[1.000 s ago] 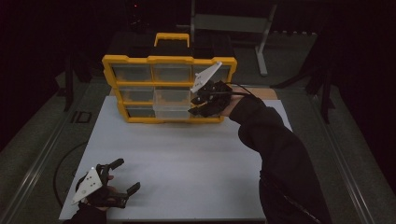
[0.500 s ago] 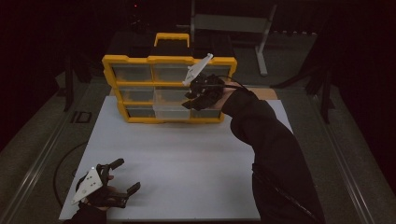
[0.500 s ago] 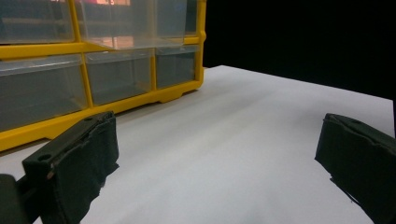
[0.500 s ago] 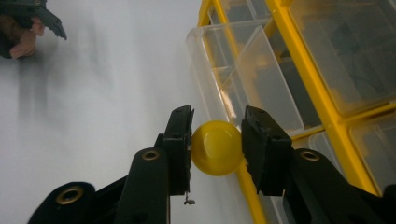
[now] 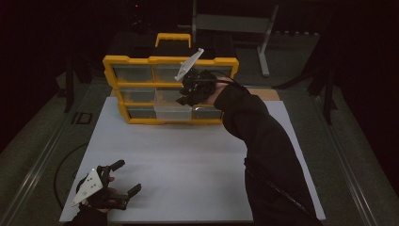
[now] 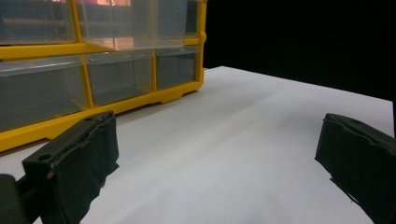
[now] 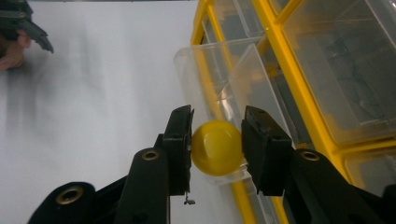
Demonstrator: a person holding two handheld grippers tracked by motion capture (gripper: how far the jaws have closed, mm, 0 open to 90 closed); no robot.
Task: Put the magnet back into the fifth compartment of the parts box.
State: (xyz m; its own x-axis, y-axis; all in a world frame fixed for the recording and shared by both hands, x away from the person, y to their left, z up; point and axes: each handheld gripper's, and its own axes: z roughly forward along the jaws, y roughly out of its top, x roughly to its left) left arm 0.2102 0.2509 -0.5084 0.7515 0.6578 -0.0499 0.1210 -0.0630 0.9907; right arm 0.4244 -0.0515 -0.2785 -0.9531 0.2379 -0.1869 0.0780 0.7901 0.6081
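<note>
A yellow organizer (image 5: 141,61) with clear drawers stands at the back of the white table (image 5: 197,160). One clear drawer (image 5: 171,112) in its bottom row is pulled out. My right gripper (image 5: 183,98) hovers in front of the organizer, just above that drawer. In the right gripper view, my right gripper (image 7: 215,126) is shut on a yellow ball (image 7: 216,147), which hangs over the open drawer (image 7: 219,79). My left gripper (image 5: 128,176) rests near the table's front left corner, open with nothing between its jaws (image 6: 217,154).
A metal stand (image 5: 235,23) and dark equipment sit behind the organizer. The white table surface stretches between the organizer and my left gripper. The surroundings are dark, and the floor drops away past the table's edges.
My right gripper has moved left and slightly up along the organizer's front, carrying the ball, and now sits over the pulled-out drawer. My left gripper has stayed put.
</note>
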